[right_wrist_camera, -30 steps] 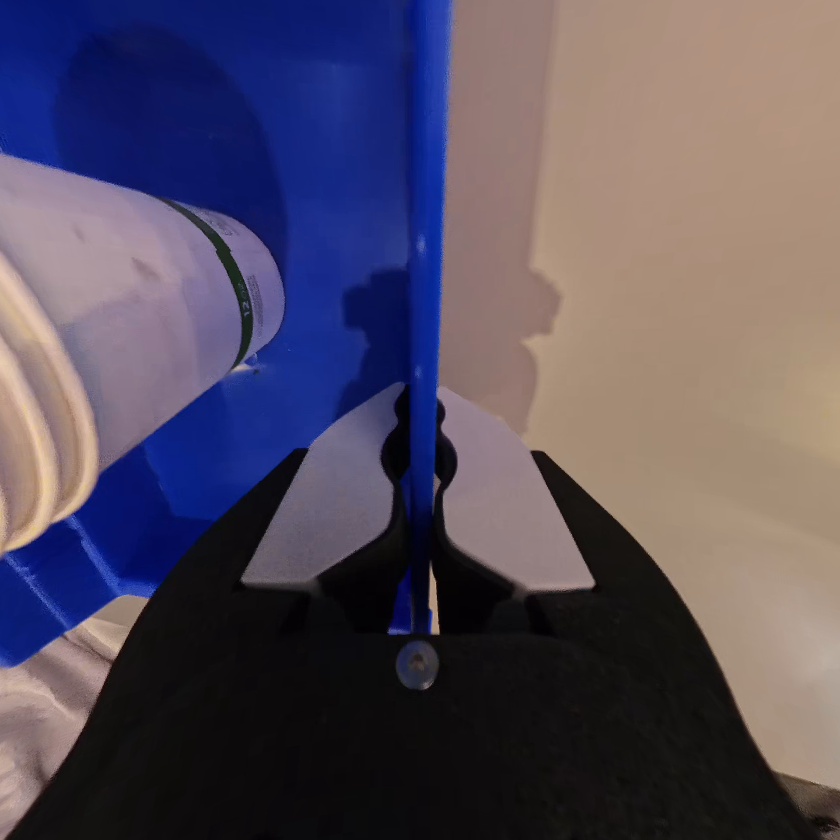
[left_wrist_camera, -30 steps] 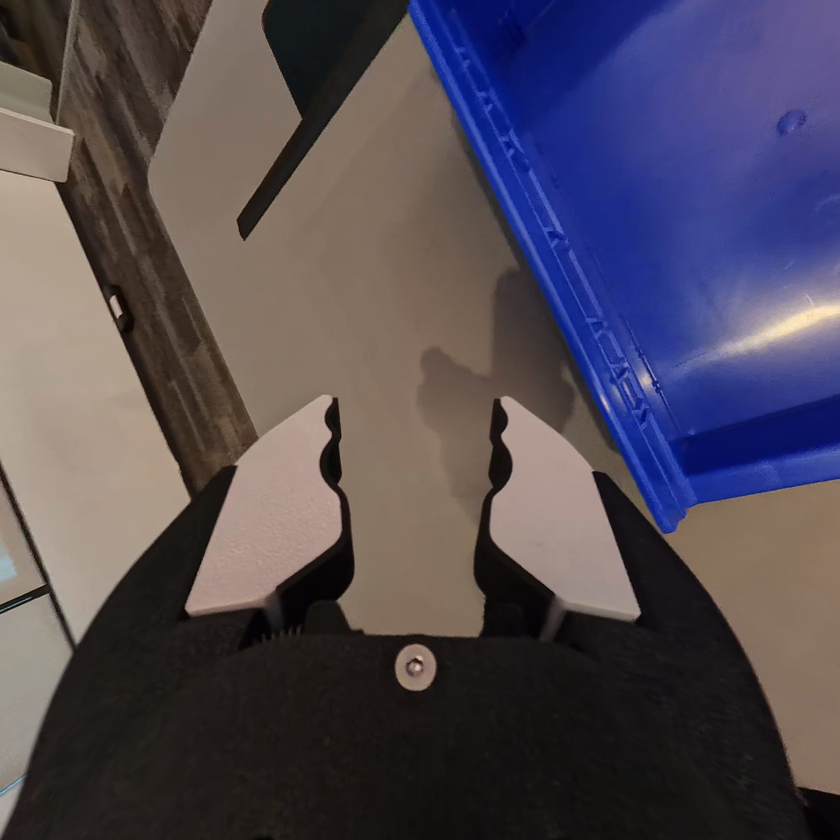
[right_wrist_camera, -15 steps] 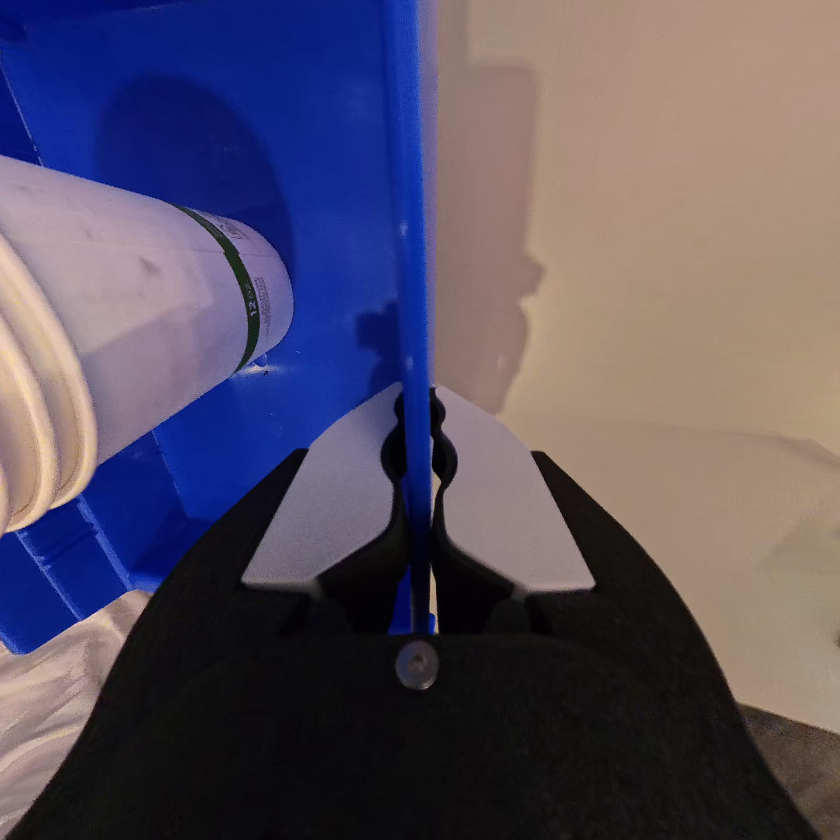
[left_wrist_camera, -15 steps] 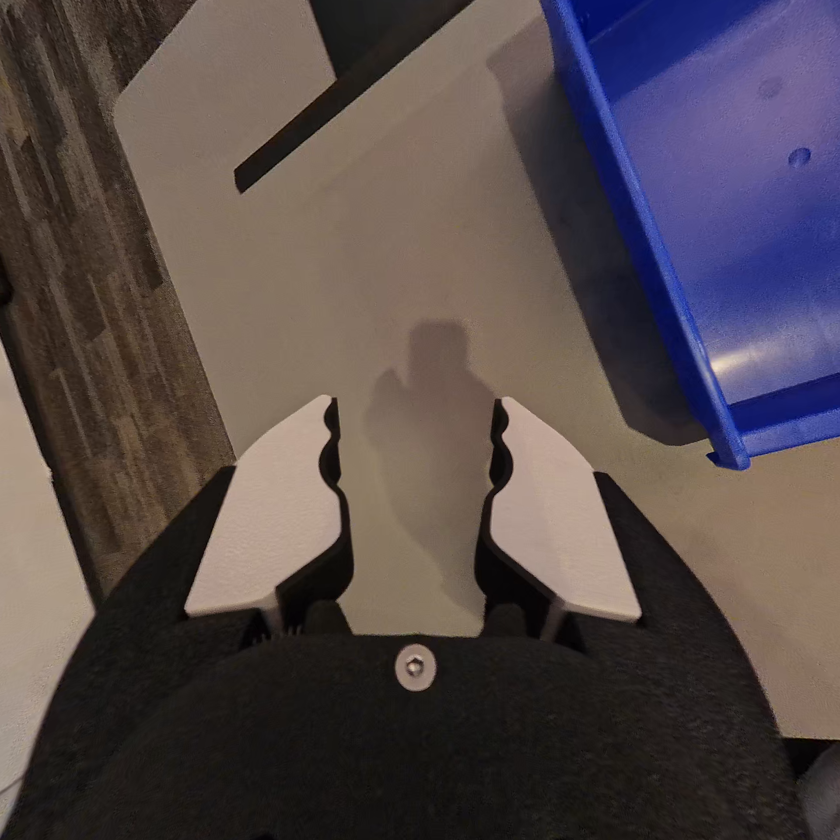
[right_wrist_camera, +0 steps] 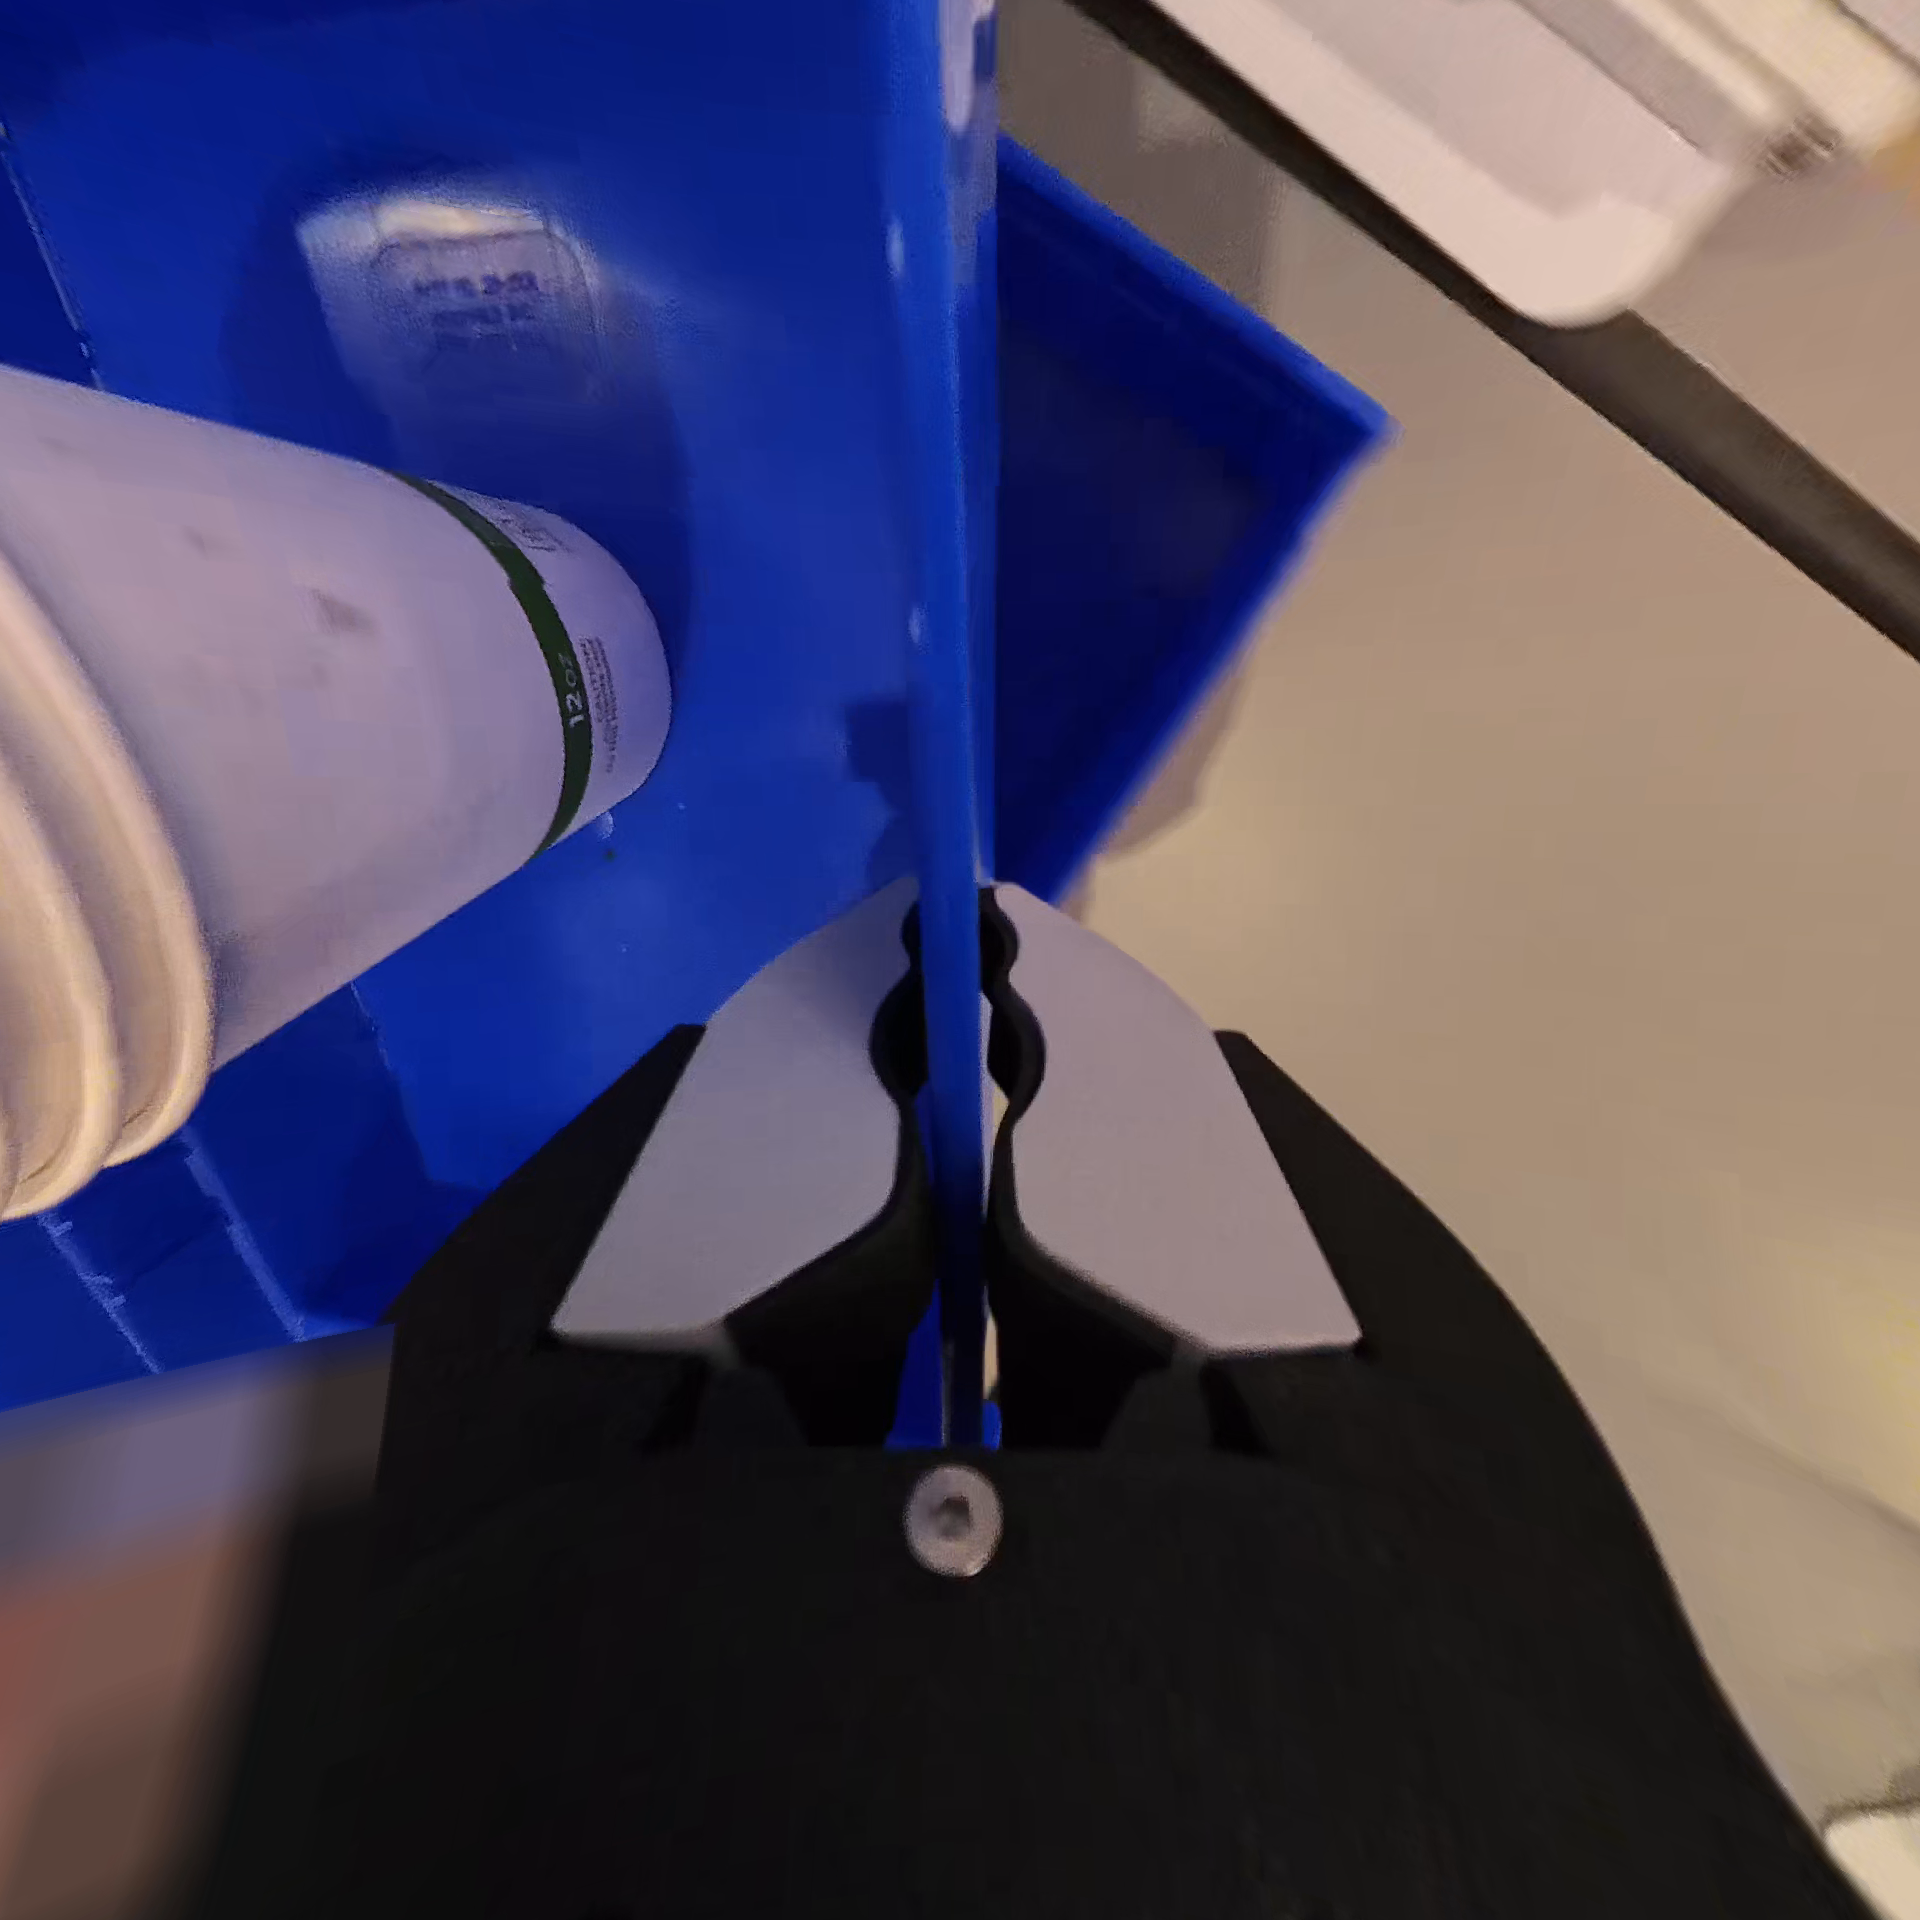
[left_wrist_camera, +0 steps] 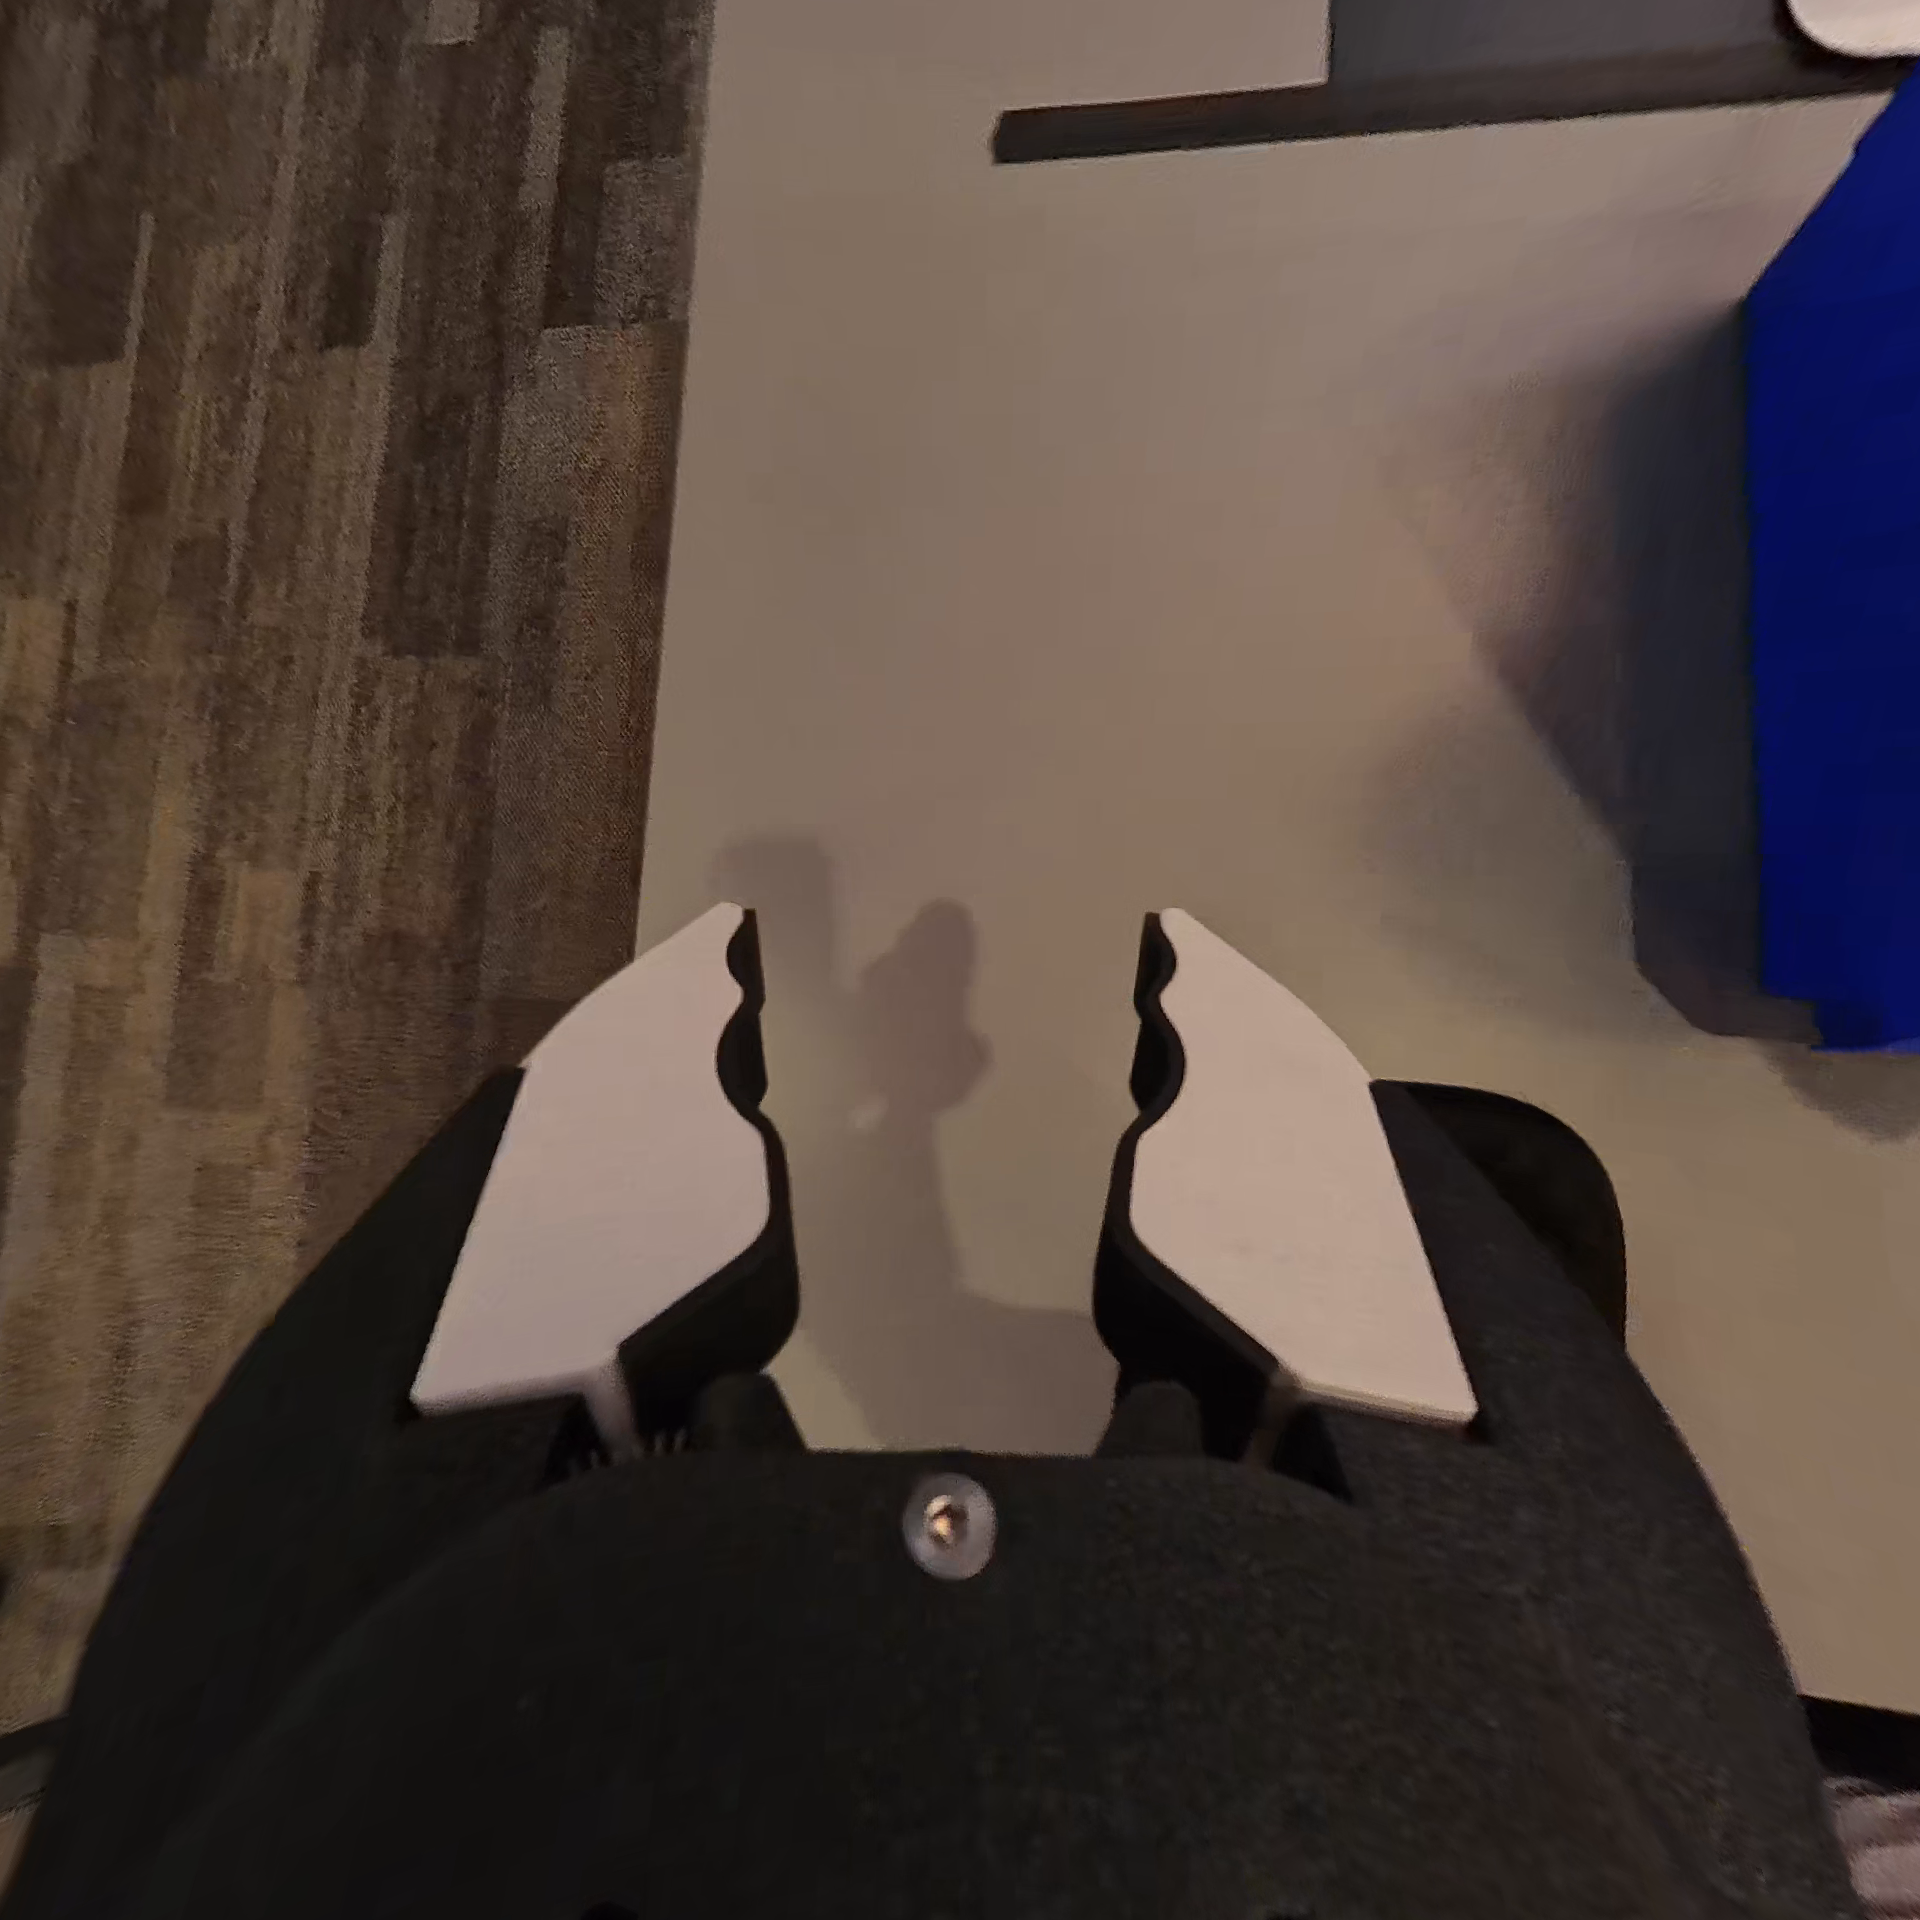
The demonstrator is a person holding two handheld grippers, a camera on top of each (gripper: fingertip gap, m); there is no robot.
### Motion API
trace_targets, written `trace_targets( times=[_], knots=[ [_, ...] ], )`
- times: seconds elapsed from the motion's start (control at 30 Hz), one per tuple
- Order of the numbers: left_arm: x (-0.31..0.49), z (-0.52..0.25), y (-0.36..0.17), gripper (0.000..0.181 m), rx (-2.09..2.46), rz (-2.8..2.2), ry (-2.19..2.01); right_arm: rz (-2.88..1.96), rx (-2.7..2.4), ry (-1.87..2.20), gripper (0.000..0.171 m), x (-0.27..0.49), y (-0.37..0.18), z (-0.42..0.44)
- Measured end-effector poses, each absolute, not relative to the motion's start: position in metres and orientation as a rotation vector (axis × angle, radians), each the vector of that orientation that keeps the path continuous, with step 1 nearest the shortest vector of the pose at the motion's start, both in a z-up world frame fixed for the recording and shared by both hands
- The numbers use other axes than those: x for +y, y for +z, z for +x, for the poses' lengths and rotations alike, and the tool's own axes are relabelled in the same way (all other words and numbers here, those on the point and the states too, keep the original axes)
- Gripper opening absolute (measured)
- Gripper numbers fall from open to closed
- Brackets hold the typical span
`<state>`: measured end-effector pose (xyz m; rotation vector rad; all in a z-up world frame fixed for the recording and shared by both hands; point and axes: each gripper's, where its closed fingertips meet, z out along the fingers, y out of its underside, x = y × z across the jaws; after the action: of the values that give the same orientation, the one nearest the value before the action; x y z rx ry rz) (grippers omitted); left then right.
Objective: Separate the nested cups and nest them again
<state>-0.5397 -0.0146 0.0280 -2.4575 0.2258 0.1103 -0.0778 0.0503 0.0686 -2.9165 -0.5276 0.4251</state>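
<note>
The right gripper (right_wrist_camera: 951, 914) is clenching the thin side wall of the blue bin (right_wrist_camera: 727, 312), one finger inside the bin and one outside it. The stack of white paper cups (right_wrist_camera: 312, 748) is lying on its side inside the bin, left of the gripped wall, its base pointing at the bin's floor and its rolled rims toward the camera. The left gripper (left_wrist_camera: 945, 920) is hanging released and empty, fingers spread, over the pale table (left_wrist_camera: 1143, 520), well to the left of the bin (left_wrist_camera: 1839, 623), with the carpet (left_wrist_camera: 312, 520) beyond the table's edge.
</note>
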Motion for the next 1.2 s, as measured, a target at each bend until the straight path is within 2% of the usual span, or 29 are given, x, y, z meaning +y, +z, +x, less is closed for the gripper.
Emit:
trace_targets(
  times=[0.23,0.47,0.67,0.97,1.07,1.13,1.2],
  knots=[
    [-0.043,-0.58,0.028,0.073,0.093,-2.43,0.121,-2.863,-0.717,0.597,0.005,0.092,0.047,-0.233],
    [-0.064,-0.596,0.051,0.069,0.013,-2.285,0.099,-2.85,-0.782,0.59,0.005,0.122,0.01,-0.335],
    [-0.063,-0.581,0.056,0.068,0.104,-2.265,0.096,-2.864,-0.761,0.569,0.006,0.132,-0.045,-0.379],
    [-0.054,-0.567,0.054,0.067,0.18,-2.276,0.066,-2.935,-0.696,0.48,0.008,0.125,-0.117,-0.387],
    [-0.053,-0.566,0.051,0.067,0.197,-2.292,0.068,-2.814,-0.754,0.487,0.011,0.133,-0.108,-0.393],
    [-0.053,-0.564,0.05,0.068,0.21,-2.299,0.066,-2.645,-0.832,0.48,0.016,0.14,-0.079,-0.394],
    [-0.053,-0.562,0.049,0.068,0.23,-2.301,0.062,-2.465,-0.91,0.44,0.044,0.134,-0.036,-0.383]
  ],
)
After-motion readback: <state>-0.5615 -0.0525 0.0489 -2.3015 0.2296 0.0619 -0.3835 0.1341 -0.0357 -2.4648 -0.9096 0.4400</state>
